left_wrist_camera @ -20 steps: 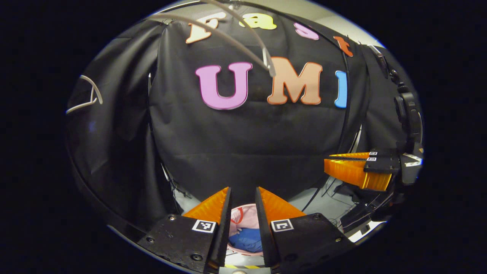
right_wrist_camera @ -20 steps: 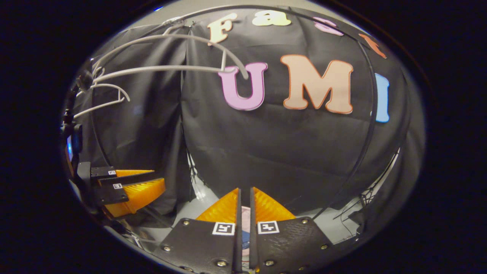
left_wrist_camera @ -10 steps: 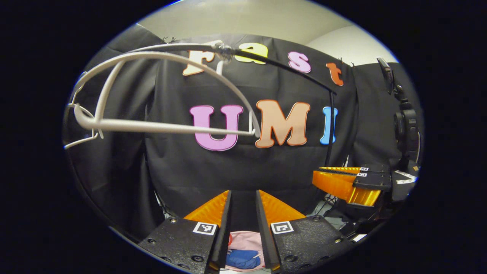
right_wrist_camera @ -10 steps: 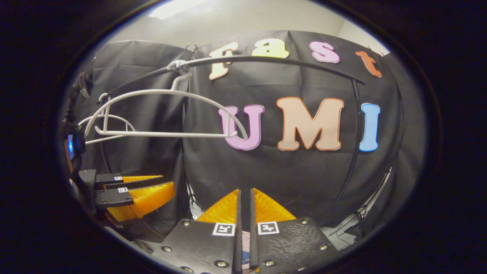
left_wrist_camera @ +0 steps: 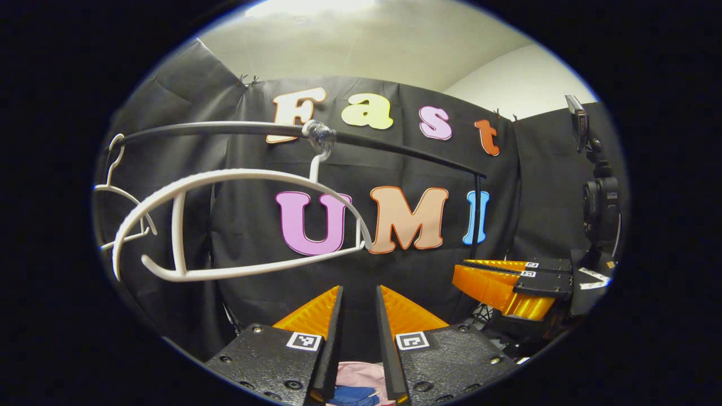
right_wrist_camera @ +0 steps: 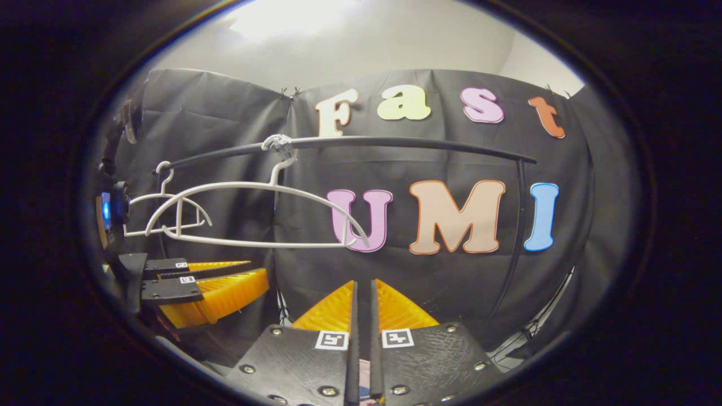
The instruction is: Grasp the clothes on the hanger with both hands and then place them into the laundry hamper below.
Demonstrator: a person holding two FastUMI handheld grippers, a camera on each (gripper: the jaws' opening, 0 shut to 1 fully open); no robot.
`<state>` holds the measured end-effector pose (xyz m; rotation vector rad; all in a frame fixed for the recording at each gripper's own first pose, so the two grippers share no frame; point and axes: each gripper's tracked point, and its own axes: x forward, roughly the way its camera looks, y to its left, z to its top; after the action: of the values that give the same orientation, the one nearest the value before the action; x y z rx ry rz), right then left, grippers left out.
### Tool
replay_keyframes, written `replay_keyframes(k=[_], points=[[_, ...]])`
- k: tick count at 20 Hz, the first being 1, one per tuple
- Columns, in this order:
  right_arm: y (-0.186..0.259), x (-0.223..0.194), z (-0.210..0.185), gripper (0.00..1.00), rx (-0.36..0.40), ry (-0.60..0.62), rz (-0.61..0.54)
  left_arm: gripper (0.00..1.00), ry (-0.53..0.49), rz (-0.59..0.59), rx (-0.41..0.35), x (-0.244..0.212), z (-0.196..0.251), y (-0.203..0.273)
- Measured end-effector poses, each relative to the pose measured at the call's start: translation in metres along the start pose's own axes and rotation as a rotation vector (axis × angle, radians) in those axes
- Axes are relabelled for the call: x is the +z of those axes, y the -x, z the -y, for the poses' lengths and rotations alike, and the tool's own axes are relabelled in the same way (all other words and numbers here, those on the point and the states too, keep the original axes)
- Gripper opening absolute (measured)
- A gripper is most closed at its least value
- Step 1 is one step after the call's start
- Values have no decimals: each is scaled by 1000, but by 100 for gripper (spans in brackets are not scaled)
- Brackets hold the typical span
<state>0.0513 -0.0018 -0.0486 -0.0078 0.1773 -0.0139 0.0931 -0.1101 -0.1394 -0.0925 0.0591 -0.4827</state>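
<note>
In the left gripper view, the left gripper (left_wrist_camera: pixel 359 296) is a bit open and holds nothing; a bare white hanger (left_wrist_camera: pixel 237 225) hangs on the black rail (left_wrist_camera: pixel 395 146), and pink and blue clothes (left_wrist_camera: pixel 355 389) lie far below between its fingers. In the right gripper view, the right gripper (right_wrist_camera: pixel 361 293) is almost closed and empty, with the left gripper (right_wrist_camera: pixel 225 285) beside it under the hanger (right_wrist_camera: pixel 254 214)

A: The near hanger (left_wrist_camera: pixel 237 176) looks like white plastic, its top edge finely ribbed. The rail (left_wrist_camera: pixel 395 148)?

B: A smooth dark bar, semi-matt, metal by the look. The booth wall (right_wrist_camera: pixel 451 270) is matt black cloth, creased.

A: The left gripper (left_wrist_camera: pixel 359 296) has ridged, plastic-looking fingers on a textured matt black body with shiny screw heads.

B: Pink and blue cloth (left_wrist_camera: pixel 352 389) below, soft and matt
</note>
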Motion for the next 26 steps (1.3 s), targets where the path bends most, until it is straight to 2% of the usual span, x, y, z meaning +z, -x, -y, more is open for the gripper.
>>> replay_keyframes(k=[2, 3, 7, 8, 19, 23, 26], points=[[4, 7, 5, 7, -14, -10, 13, 38, 1, 16, -5, 9, 4, -1], [5, 10, 10, 7, -28, -12, 20, 30, -3, 24, -7, 13, 4, 1], [14, 23, 27, 7, -78, -22, 47, 38, -33, 67, -27, 39, 12, -2], [19, 26, 32, 7, -91, -24, 56, 34, -40, 75, -38, 44, 16, -3], [62, 47, 64, 7, -214, -12, 123, 30, -51, 93, -211, 53, 92, -1], [70, 47, 65, 7, -219, 1, 126, 38, -66, 94, -234, 51, 106, 2], [74, 49, 65, 10, -221, 3, 136, 60, -71, 100, -235, 51, 109, 6]])
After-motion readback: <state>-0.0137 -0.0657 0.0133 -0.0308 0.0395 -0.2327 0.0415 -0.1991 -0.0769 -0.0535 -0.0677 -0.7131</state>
